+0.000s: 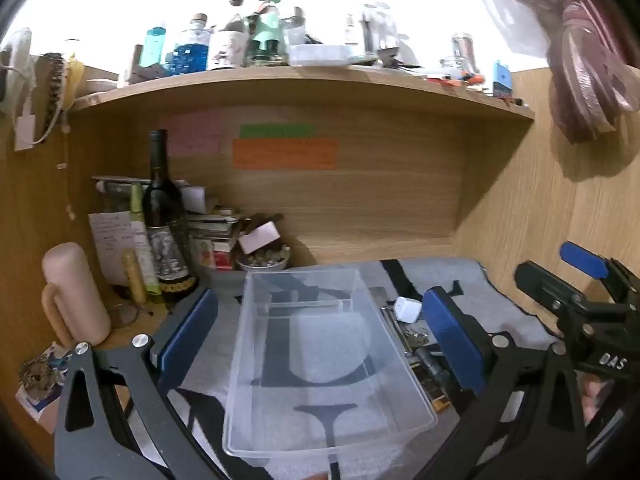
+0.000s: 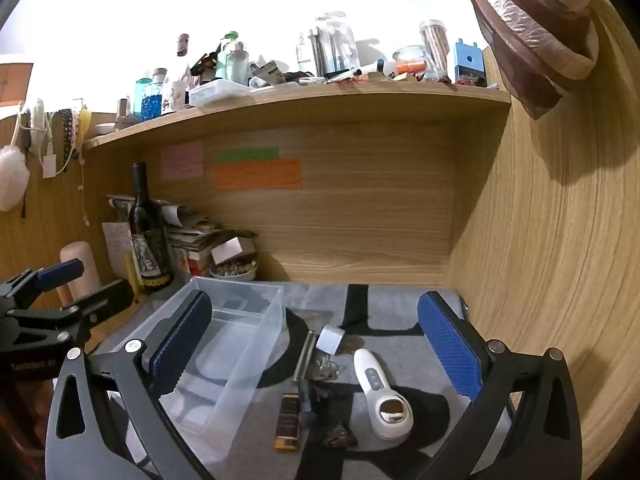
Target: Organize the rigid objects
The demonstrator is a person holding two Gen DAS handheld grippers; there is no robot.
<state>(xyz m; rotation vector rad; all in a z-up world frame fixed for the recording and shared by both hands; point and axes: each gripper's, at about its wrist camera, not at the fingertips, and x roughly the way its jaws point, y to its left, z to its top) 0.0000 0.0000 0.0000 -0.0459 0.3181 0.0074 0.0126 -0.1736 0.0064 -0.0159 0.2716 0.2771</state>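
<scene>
An empty clear plastic bin (image 1: 320, 360) sits on a grey mat with black letters (image 2: 400, 312); it also shows in the right wrist view (image 2: 224, 344). My left gripper (image 1: 320, 340) is open, its jaws spread on either side of the bin. My right gripper (image 2: 316, 344) is open above loose items right of the bin: a white handheld device (image 2: 382, 396), a white charger cube (image 2: 330, 338), a knife with a brown handle (image 2: 292, 400), keys (image 2: 326, 370) and a dark lump (image 2: 340, 436). The cube (image 1: 407, 308) also shows in the left wrist view.
A wine bottle (image 1: 162, 220), a pink cylinder mug (image 1: 76, 292), stacked papers (image 1: 212, 224) and a bowl of stones (image 1: 262, 260) crowd the back left corner. A wooden shelf (image 1: 304, 80) with bottles is overhead. A wooden wall (image 2: 540, 240) closes the right side.
</scene>
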